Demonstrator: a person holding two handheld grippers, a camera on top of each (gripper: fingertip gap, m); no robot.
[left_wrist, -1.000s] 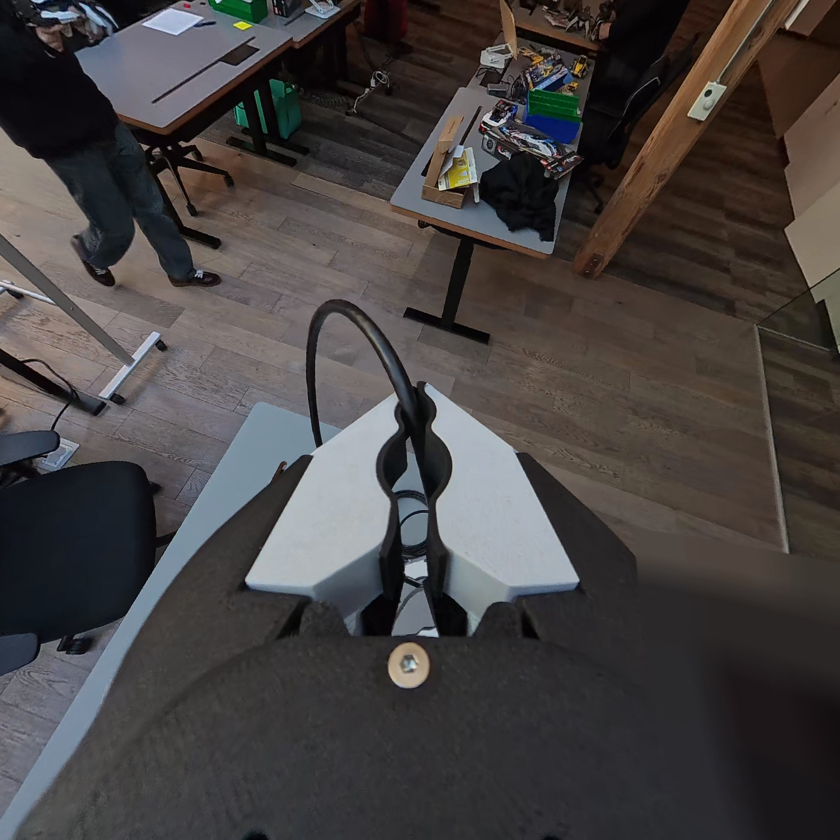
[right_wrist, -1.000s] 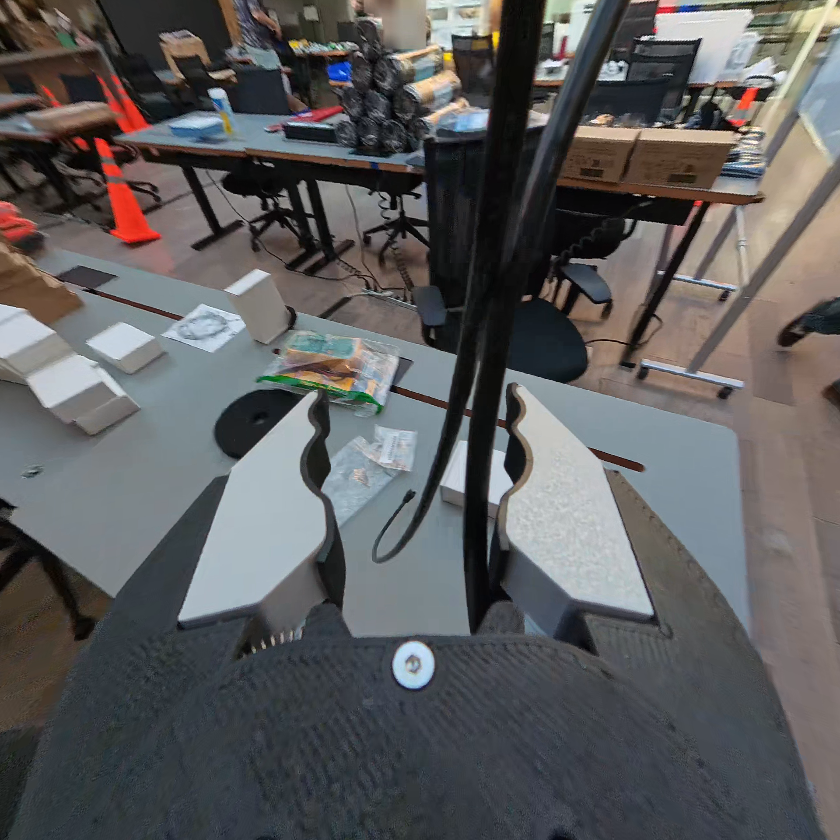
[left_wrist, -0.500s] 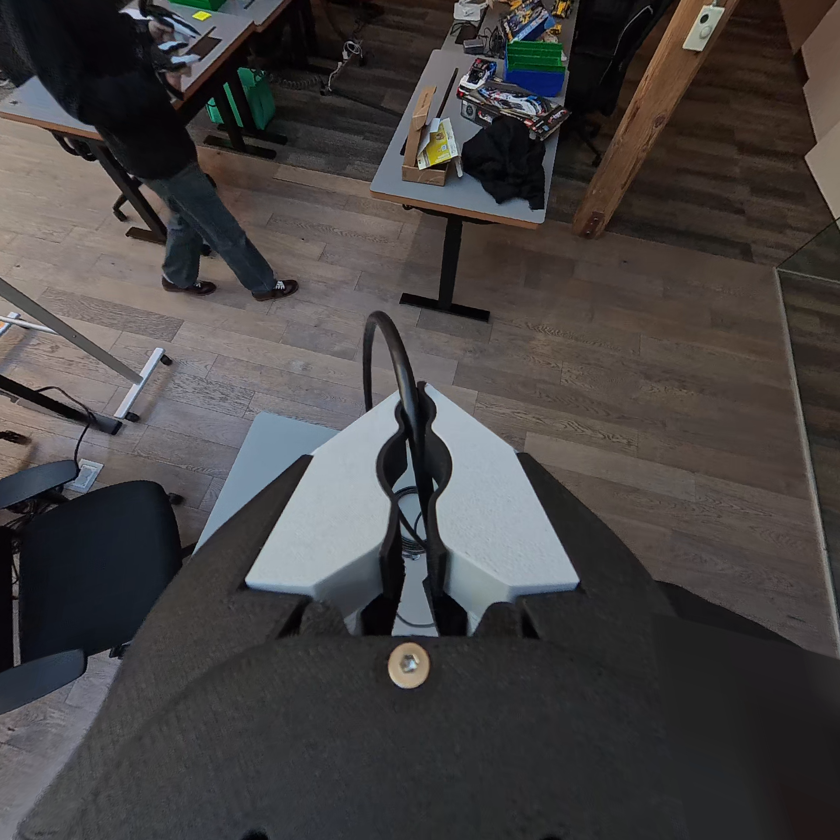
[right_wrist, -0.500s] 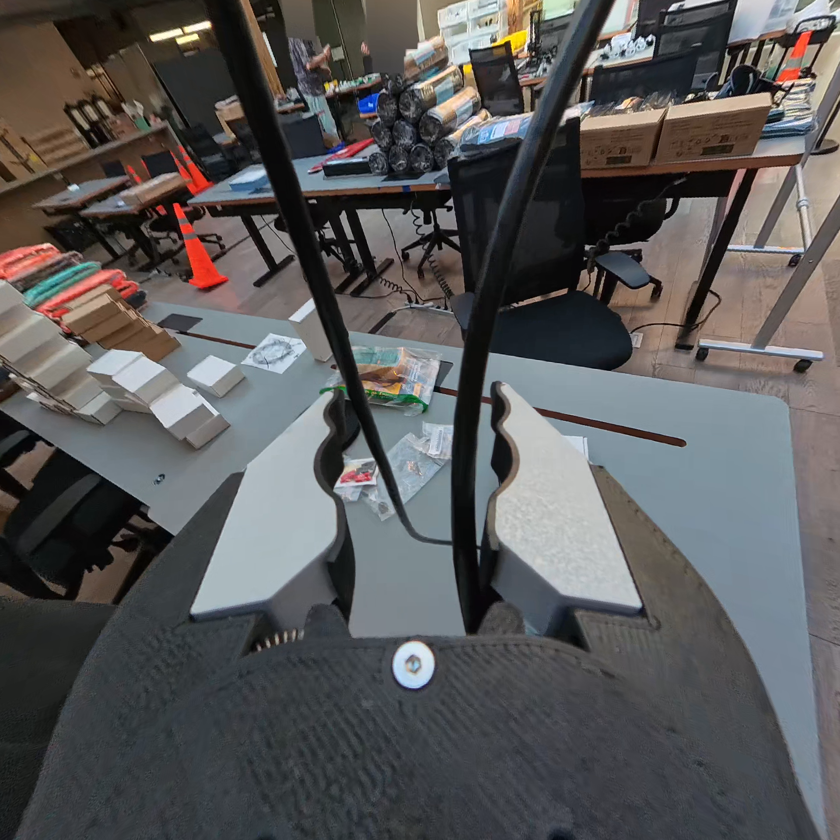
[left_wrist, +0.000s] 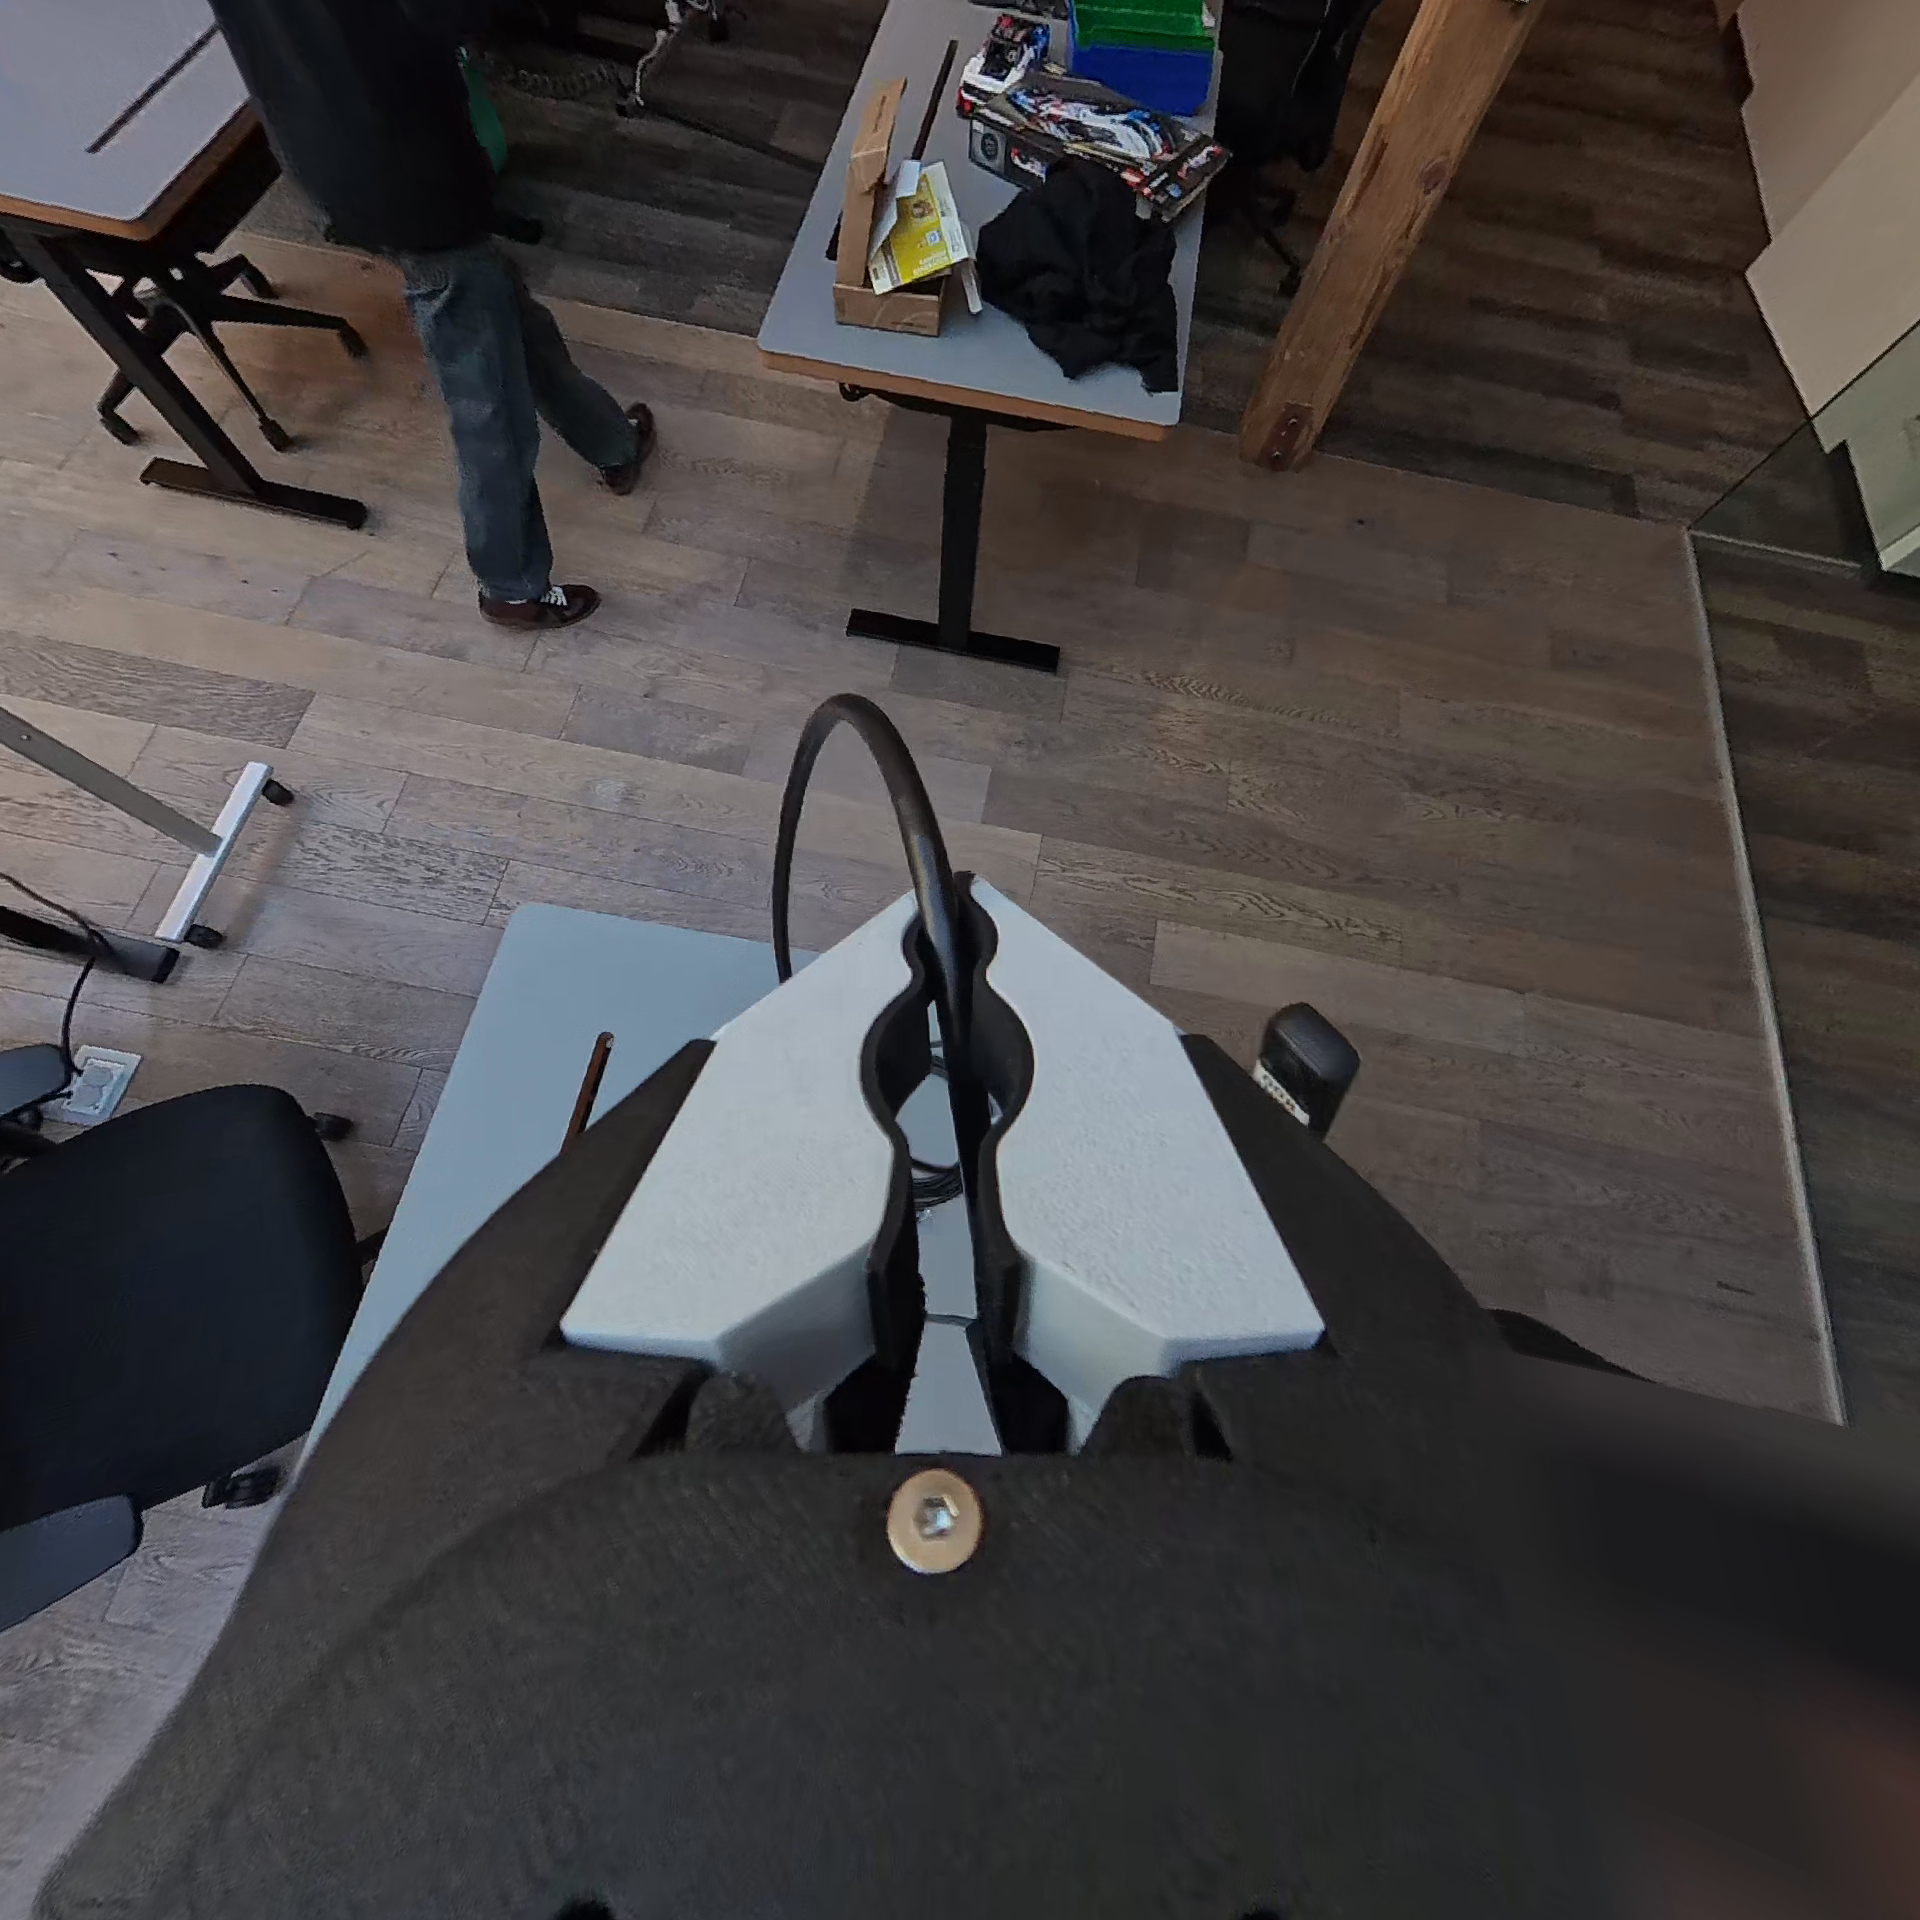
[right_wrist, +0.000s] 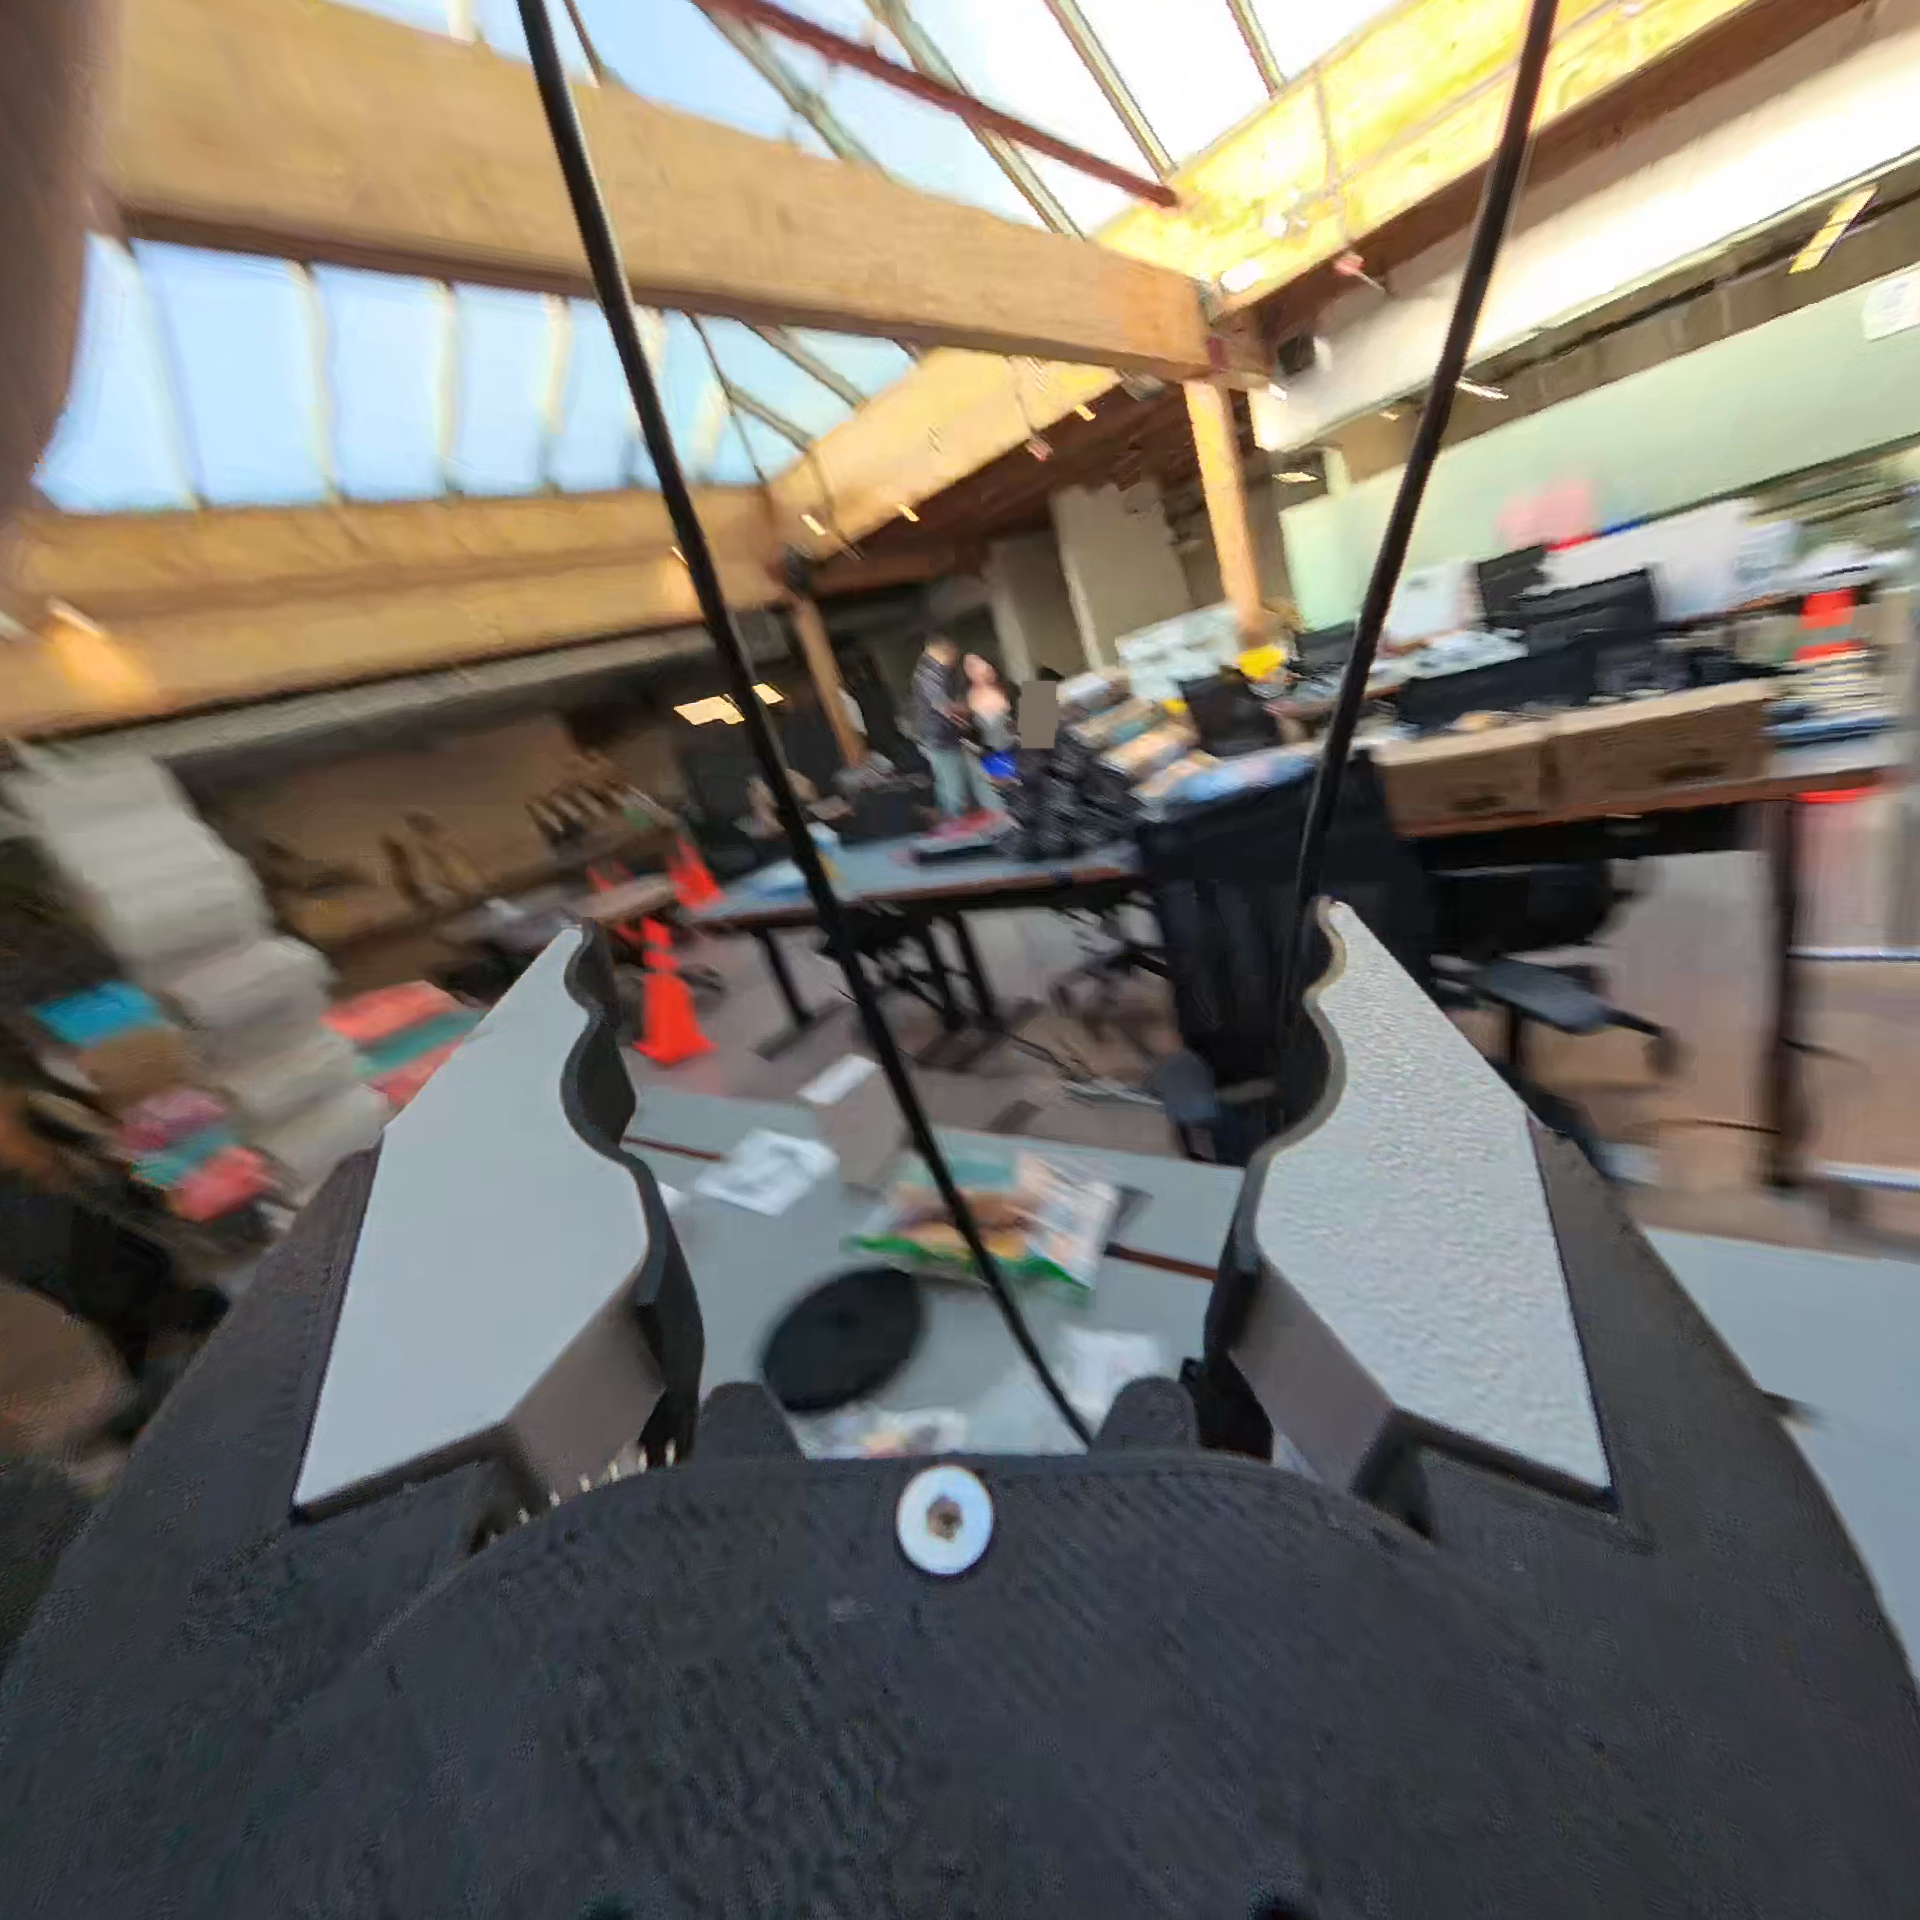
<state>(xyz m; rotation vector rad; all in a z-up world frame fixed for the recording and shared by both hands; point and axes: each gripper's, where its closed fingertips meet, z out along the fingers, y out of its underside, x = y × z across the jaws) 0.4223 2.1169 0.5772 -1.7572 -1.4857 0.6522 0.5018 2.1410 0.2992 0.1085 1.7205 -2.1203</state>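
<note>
My left gripper (left_wrist: 951, 904) is shut on a black cable (left_wrist: 831, 727), held high above a grey table corner (left_wrist: 540, 997). The cable arcs out of the fingertips in a loop and drops to the left. My right gripper (right_wrist: 961, 925) is wide open and tilted up toward the ceiling. Two strands of the same cable hang from above through its gap. One strand (right_wrist: 665, 436) crosses diagonally between the jaws. The other strand (right_wrist: 1455, 312) runs down against the inner pad of the right finger (right_wrist: 1382, 1143). The right wrist view is blurred.
Below the left gripper are a black office chair (left_wrist: 156, 1278), a person walking (left_wrist: 488, 364), a desk with boxes and a black cloth (left_wrist: 935, 353) and a wooden post (left_wrist: 1371, 229). The grey table (right_wrist: 1766, 1351) holds a black disc (right_wrist: 842, 1340) and a snack bag (right_wrist: 997, 1216). My right fingertips sit around 30 centimeters from my left ones.
My right gripper has tilted upward and its jaws have opened wider; the two cable strands have spread apart. The left gripper stays shut on the cable. The person has walked to the right.
</note>
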